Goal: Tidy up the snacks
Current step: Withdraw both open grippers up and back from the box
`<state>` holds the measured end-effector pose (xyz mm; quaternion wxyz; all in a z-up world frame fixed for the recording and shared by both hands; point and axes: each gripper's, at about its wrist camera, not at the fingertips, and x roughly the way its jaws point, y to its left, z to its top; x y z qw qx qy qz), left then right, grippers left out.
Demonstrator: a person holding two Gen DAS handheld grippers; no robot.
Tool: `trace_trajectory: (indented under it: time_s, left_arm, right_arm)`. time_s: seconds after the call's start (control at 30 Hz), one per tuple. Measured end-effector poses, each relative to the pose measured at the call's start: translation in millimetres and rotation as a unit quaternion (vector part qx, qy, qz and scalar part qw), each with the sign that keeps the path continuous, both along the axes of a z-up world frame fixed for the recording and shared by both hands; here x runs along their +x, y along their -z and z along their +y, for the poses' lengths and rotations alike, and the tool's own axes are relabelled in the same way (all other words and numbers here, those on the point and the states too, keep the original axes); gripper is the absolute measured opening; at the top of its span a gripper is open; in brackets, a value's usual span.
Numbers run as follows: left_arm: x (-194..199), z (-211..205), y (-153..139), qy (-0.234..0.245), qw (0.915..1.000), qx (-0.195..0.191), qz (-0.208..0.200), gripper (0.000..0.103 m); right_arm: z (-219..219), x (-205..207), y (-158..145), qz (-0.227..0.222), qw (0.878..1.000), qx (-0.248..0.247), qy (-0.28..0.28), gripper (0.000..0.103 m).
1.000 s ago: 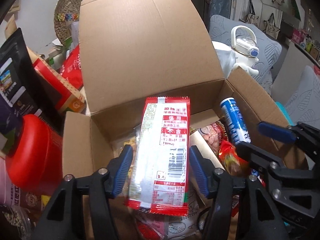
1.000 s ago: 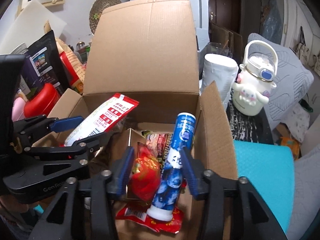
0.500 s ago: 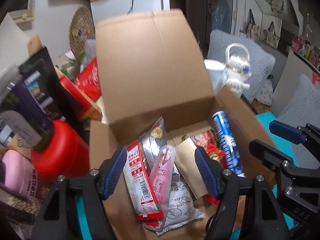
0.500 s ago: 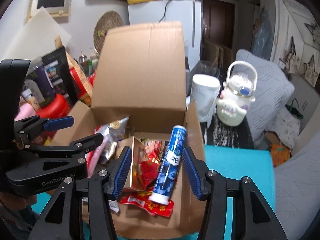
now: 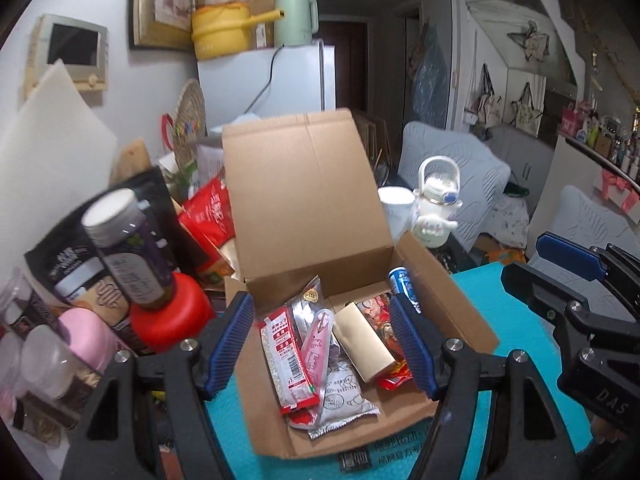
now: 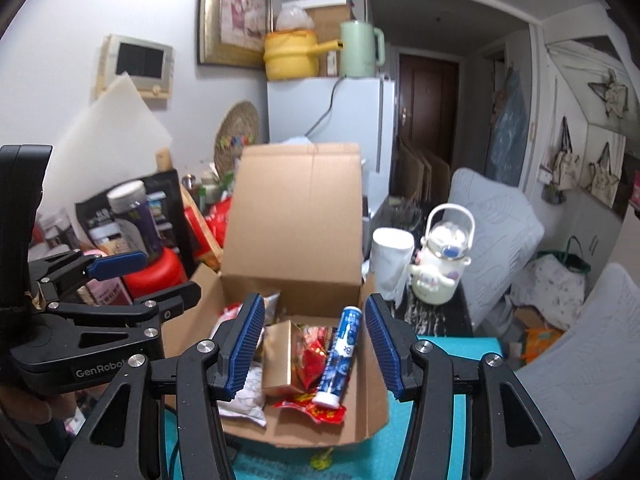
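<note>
We hold both grippers above the open cardboard box, which stands on a teal mat with its tall back flap upright. Our left gripper has its blue pads spread wide with nothing between them; its jaws have just been opening. Our right gripper stands moderately parted and grips nothing either.

Inside the box lie the snacks. The red-and-white packet rests along the box's left side, with a pink sachet just beside it and a silver foil pouch behind them. A white printed pouch lies underneath, toward the front edge of the box. A gold carton sits in the middle, red wrappers next to it, and the blue-and-white tube leans along the box's right wall, cap toward the front.

Left of the box stand a red container and a purple bottle; right of it, a white cartoon-dog bottle.
</note>
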<state>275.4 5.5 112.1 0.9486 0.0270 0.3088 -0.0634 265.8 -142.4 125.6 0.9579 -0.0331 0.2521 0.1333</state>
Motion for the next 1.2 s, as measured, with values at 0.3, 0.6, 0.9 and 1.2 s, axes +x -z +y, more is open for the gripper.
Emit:
trace_trajectory:
  time_s: [0.3, 0.6, 0.9, 1.2]
  left_arm:
    - [-58, 9, -24, 0.005, 0.9993, -0.004, -0.037, 0.070]
    - [-105, 16, -19, 0.006, 0.9989, 0.001, -0.046, 0.078]
    - [-135, 16, 3, 0.017, 0.9995, 0.006, -0.026, 0.078]
    - [-148, 17, 18, 0.022, 0.9996, 0.000, -0.016, 0.078]
  right_arm:
    - [2, -55, -20, -0.035, 0.999, 0.007, 0.006, 0.056]
    - [5, -104, -13, -0.039, 0.999, 0.004, 0.026, 0.068]
    - [10, -129, 11, -0.015, 0.999, -0.006, 0.046, 0.068]
    - [4, -136, 29, 0.013, 0.998, -0.001, 0.064, 0.068]
